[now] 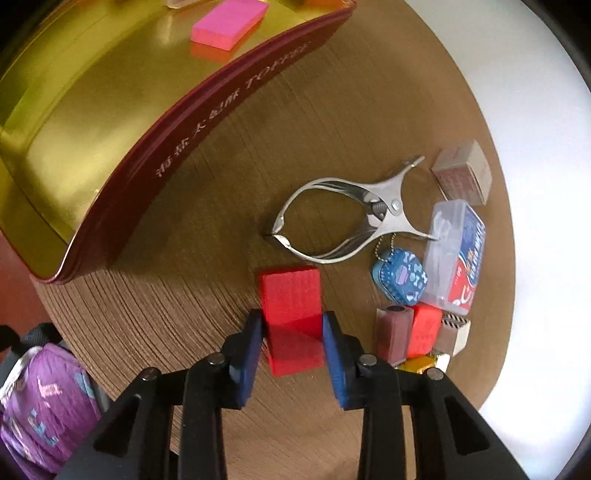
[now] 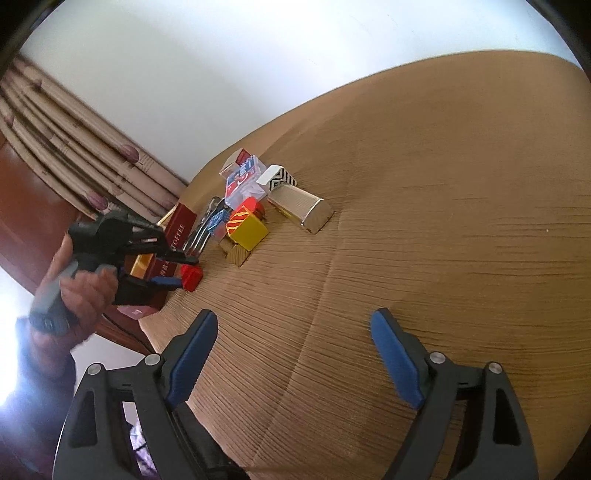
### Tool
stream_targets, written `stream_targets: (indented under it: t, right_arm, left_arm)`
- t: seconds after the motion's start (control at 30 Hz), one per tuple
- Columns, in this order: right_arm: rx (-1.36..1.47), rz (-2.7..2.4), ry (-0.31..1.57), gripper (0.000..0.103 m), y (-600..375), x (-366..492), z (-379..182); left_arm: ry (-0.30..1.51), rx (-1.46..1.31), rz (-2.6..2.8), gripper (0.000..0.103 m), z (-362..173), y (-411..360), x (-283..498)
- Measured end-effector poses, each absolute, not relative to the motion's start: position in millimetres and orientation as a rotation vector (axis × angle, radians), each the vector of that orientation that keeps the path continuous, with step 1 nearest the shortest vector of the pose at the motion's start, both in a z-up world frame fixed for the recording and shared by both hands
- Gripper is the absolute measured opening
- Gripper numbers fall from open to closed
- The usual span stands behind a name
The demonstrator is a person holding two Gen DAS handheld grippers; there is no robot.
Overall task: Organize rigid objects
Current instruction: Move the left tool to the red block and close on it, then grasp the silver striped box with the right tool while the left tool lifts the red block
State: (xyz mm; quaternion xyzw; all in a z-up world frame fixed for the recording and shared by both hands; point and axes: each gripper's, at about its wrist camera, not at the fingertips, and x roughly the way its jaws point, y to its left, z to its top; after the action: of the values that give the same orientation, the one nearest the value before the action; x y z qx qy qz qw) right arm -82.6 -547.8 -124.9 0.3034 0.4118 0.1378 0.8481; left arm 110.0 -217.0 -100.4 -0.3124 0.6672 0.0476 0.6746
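Observation:
My left gripper [image 1: 292, 325] is shut on a red block [image 1: 291, 306], its blue pads pressed on the block's two sides just above the brown table. It also shows in the right wrist view [image 2: 177, 273], held by a hand, with the red block [image 2: 192, 277] at its tip. A dark red toffee tin [image 1: 207, 125] with a gold inside lies open to the left and holds a pink block [image 1: 229, 24]. My right gripper [image 2: 293, 354] is open and empty above the bare table.
A metal clamp [image 1: 354, 218], a blue keychain tin [image 1: 399, 277], a clear plastic box [image 1: 458, 254], a brown box [image 1: 461, 173] and small blocks [image 1: 413, 332] lie right of the red block. A yellow cube [image 2: 247, 229] and a gold bar [image 2: 303, 210] stand farther off. The table edge [image 1: 506, 206] is at the right.

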Motion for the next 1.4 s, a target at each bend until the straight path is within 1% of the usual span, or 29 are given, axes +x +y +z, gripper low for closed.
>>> stream_targets:
  t: [0.07, 0.17, 0.27, 0.43, 0.47, 0.5, 0.53, 0.57, 0.6, 0.67, 0.87, 0.93, 0.97, 1.0, 1.17, 1.4]
  right_arm:
    - [0.650, 0.262, 0.871, 0.084, -555.5, -79.7, -121.0]
    - [0.608, 0.227, 0.854, 0.084, -566.1, -72.3, -108.3]
    - [0.451, 0.202, 0.843, 0.083, -561.6, -54.5, -88.8]
    - [0.159, 0.232, 0.866, 0.083, -529.2, -18.0, -75.4]
    - [0.124, 0.248, 0.875, 0.078, -523.9, -11.0, -76.4]
    - [0.092, 0.282, 0.890, 0.068, -518.2, -1.8, -77.6]
    - [0.068, 0.299, 0.903, 0.061, -514.2, 4.7, -79.5]
    - [0.039, 0.311, 0.924, 0.051, -510.1, 12.7, -82.4]
    - [0.012, 0.326, 0.952, 0.046, -506.3, 22.5, -86.8]
    - [-0.035, 0.331, 0.995, 0.042, -499.9, 37.0, -94.2]
    - [-0.108, 0.372, 1.055, 0.042, -478.1, 59.4, -104.2]
    - [-0.130, 0.360, 1.085, 0.037, -473.1, 67.4, -111.0]
    - [-0.152, 0.348, 1.104, 0.028, -470.7, 70.3, -115.6]
    - [-0.169, 0.343, 1.113, 0.027, -467.2, 72.4, -117.6]
    - [-0.172, 0.283, 1.112, 0.027, -463.8, 70.9, -116.9]
    - [0.039, 0.219, 1.086, 0.027, -501.6, 46.6, -103.9]
  left_arm:
    - [1.505, -0.698, 0.068, 0.032, -99.1, -216.4, 105.5]
    - [1.509, -0.612, -0.023, 0.032, -96.8, -220.6, 99.7]
    - [1.495, -0.520, -0.111, 0.032, -89.6, -229.4, 86.3]
    - [1.437, -0.376, -0.227, 0.032, -68.9, -242.6, 69.1]
    - [1.427, -0.354, -0.247, 0.032, -63.8, -243.6, 65.8]
    - [1.421, -0.347, -0.257, 0.032, -60.6, -244.5, 63.2]
    - [1.417, -0.340, -0.268, 0.032, -57.9, -244.4, 61.4]
    - [1.414, -0.331, -0.279, 0.032, -59.1, -243.5, 62.2]
    - [1.411, -0.326, -0.285, 0.032, -56.5, -241.6, 60.8]
    - [1.412, -0.331, -0.293, 0.032, -54.6, -237.6, 58.6]
    - [1.369, -0.309, -0.321, 0.032, -42.1, -213.9, 39.9]
    - [1.360, -0.314, -0.326, 0.032, -37.5, -207.8, 39.3]
    - [1.351, -0.318, -0.325, 0.032, -32.5, -203.2, 38.0]
    - [1.343, -0.320, -0.323, 0.032, -30.3, -200.9, 38.1]
    - [1.302, -0.320, -0.291, 0.032, -15.7, -176.2, 42.8]
    - [1.235, -0.271, -0.154, 0.032, 0.0, -104.4, 73.6]
